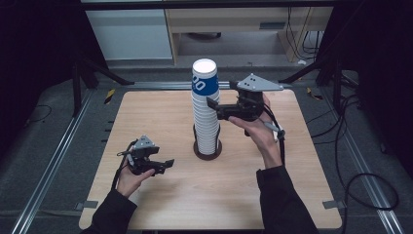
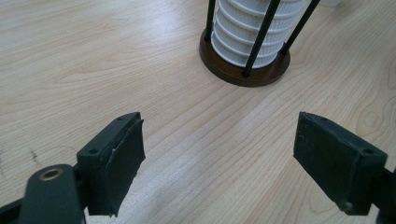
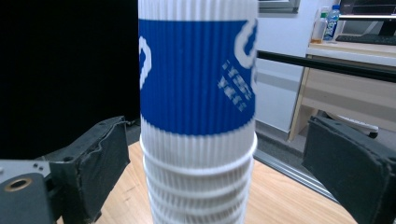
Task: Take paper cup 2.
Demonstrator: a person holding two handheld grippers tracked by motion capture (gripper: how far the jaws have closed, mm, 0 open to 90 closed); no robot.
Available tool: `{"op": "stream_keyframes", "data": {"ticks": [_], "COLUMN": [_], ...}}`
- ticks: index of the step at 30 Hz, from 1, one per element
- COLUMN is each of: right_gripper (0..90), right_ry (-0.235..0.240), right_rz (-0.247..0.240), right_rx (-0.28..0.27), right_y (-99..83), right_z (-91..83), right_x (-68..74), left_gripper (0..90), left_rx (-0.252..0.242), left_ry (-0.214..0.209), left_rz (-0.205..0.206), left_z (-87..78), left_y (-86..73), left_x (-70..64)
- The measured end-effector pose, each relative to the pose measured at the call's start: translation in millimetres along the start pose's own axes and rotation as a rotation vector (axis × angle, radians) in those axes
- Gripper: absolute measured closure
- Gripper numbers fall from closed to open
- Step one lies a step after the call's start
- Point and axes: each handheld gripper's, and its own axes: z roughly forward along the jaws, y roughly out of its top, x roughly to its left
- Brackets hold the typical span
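Note:
A tall stack of white ribbed paper cups (image 1: 205,113) stands in a dark round holder (image 1: 208,149) with thin black rods at the middle of the table. The top cup (image 3: 197,74) bears a blue band with white print. My right gripper (image 1: 213,106) is raised beside the upper stack, its jaws open on either side of the cups just below the blue cup. My left gripper (image 1: 167,165) rests low over the table at the front left, open and holding nothing. In the left gripper view the holder's base (image 2: 245,70) lies ahead of its jaws.
The wooden table (image 1: 146,122) stands on a dark floor with metal rails at both sides. A light desk and cabinet (image 1: 234,24) stand behind the far edge. Cables (image 1: 360,161) lie on the floor at the right.

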Motion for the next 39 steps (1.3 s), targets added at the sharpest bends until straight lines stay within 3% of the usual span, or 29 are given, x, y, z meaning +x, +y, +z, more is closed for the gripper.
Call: {"op": "stream_keyframes", "data": {"ticks": [5,11,20,29,39], "right_gripper": [7.1,7.9,12.4,17.4,19.3], "right_ry": [0.027,0.025,-0.025,-0.026,-0.010], "right_rz": [0.010,0.001,-0.033,-0.025,-0.029], "right_rx": [-0.011,0.004,0.039,0.057,0.020], "right_y": [4.4,9.1,7.4,8.2,23.4], "right_z": [14.0,32.9,51.1,53.1,44.1], "right_x": [4.4,9.5,12.0,11.0,10.5], "left_gripper": [15.7,15.6,15.5,15.5,15.4], "left_rx": [0.000,0.003,0.008,0.011,0.012], "left_ry": [-0.005,-0.009,-0.014,-0.017,-0.017], "left_rz": [-0.006,-0.004,-0.004,-0.004,-0.007], "left_z": [0.2,1.3,2.4,2.7,2.5], "left_y": [-0.3,-0.3,-0.7,-0.7,-0.8], "left_x": [0.6,-0.5,-0.9,-1.2,-0.7]}}
